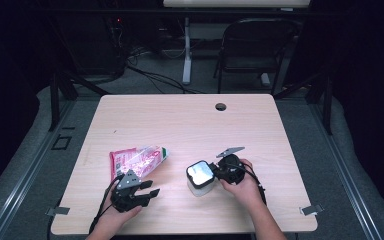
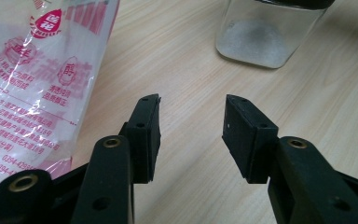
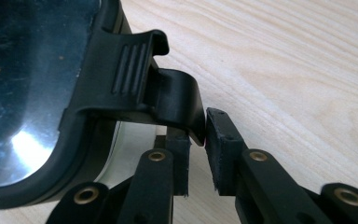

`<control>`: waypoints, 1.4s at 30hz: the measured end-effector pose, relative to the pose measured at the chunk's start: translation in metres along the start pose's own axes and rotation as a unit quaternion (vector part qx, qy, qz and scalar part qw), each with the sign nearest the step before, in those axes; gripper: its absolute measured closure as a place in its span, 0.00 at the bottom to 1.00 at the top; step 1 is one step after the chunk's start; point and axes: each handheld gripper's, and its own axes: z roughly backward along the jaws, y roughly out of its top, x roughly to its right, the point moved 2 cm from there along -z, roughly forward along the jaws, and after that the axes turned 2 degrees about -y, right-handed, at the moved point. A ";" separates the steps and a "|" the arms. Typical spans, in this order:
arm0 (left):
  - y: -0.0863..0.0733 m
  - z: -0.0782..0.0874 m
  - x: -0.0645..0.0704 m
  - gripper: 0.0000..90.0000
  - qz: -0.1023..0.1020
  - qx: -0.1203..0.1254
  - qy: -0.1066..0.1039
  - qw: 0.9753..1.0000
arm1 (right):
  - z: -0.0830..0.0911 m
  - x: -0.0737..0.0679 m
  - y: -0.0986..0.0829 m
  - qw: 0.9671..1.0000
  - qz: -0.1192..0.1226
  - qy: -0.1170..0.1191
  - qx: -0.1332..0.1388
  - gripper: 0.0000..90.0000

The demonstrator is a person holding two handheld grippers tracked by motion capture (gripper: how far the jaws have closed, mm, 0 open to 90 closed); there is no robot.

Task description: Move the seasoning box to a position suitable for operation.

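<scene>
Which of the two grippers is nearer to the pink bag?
Left. The left gripper sits open just below the pink bag; the right gripper is farther right, its jaws pinching the jar lid's latch.

A pale wooden table (image 1: 180, 125) stands on grey floor (image 1: 155, 82), a dark folding chair (image 1: 252, 47) behind it.

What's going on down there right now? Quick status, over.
Left gripper open beside pink bag. Right gripper shut on jar's lid latch. Nothing blocking.

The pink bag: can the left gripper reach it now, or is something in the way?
Probably yes. The left gripper is open, and the bag lies right beside its jaws on the table, with bare wood between them. The jar stands farther off.
</scene>
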 end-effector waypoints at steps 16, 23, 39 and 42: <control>0.002 -0.008 0.018 0.59 -0.026 -0.010 -0.021 0.999 | 0.000 -0.034 -0.001 0.997 0.065 0.041 -0.002 0.89; 0.001 -0.002 0.025 0.56 -0.045 -0.018 -0.045 0.998 | -0.001 -0.053 0.001 0.994 0.069 0.087 0.009 0.83; 0.007 -0.008 0.036 0.57 -0.060 -0.010 -0.064 0.996 | 0.034 -0.056 0.001 0.992 0.054 0.104 0.037 0.89; 0.007 -0.007 0.039 0.57 -0.063 -0.013 -0.069 0.996 | 0.032 -0.059 0.001 0.992 0.055 0.104 0.039 0.90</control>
